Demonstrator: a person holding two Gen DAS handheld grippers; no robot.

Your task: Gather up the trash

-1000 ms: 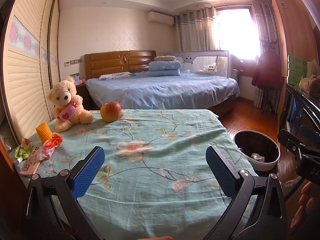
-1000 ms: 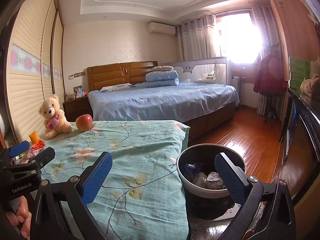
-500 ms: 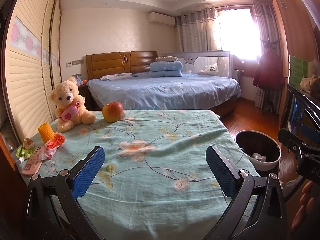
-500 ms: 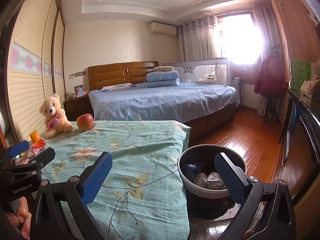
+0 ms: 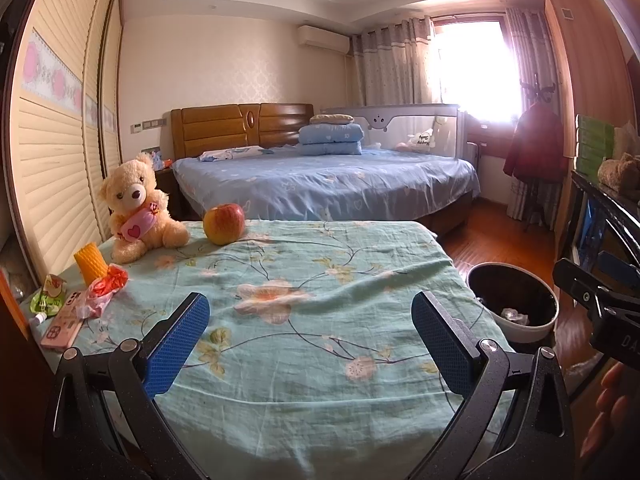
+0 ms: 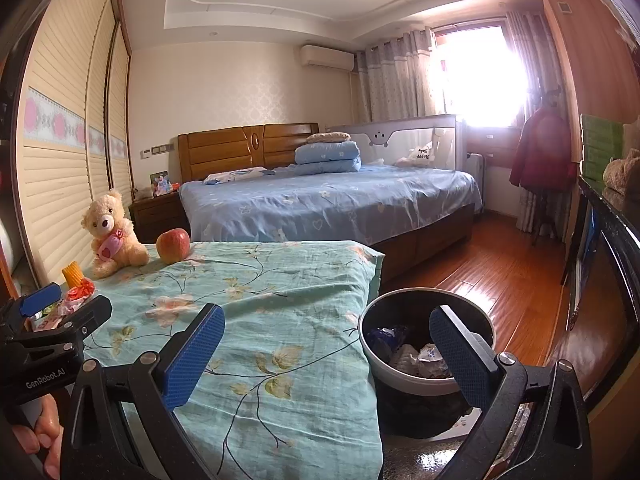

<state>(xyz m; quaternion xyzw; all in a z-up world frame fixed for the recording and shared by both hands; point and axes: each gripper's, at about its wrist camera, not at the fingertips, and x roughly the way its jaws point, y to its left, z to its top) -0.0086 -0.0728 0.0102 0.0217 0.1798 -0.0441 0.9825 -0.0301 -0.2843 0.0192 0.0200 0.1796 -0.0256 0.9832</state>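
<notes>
A crumpled red and clear wrapper (image 5: 105, 289) lies at the left edge of the floral-clothed table (image 5: 304, 280), beside a green wrapper (image 5: 47, 298). To the table's right stands a round bin (image 5: 514, 304) with trash inside; the right wrist view shows the bin (image 6: 408, 360) close below. My left gripper (image 5: 311, 340) hangs open over the table's near half, well right of the wrappers. My right gripper (image 6: 326, 354) is open above the gap between table edge and bin, nothing between its fingers. In the right wrist view the red wrapper (image 6: 78, 292) is partly hidden behind the other gripper.
On the table sit a teddy bear (image 5: 134, 208), an apple (image 5: 223, 223), a yellow corn-shaped piece (image 5: 91, 263) and a pink phone (image 5: 63, 324). A blue bed (image 5: 328, 184) stands behind. Wooden floor (image 6: 492, 276) runs on the right, beside a dark cabinet (image 6: 608, 264).
Both views have shifted slightly; the table objects sit a little further right in the left view. Both grippers remain open and empty.
</notes>
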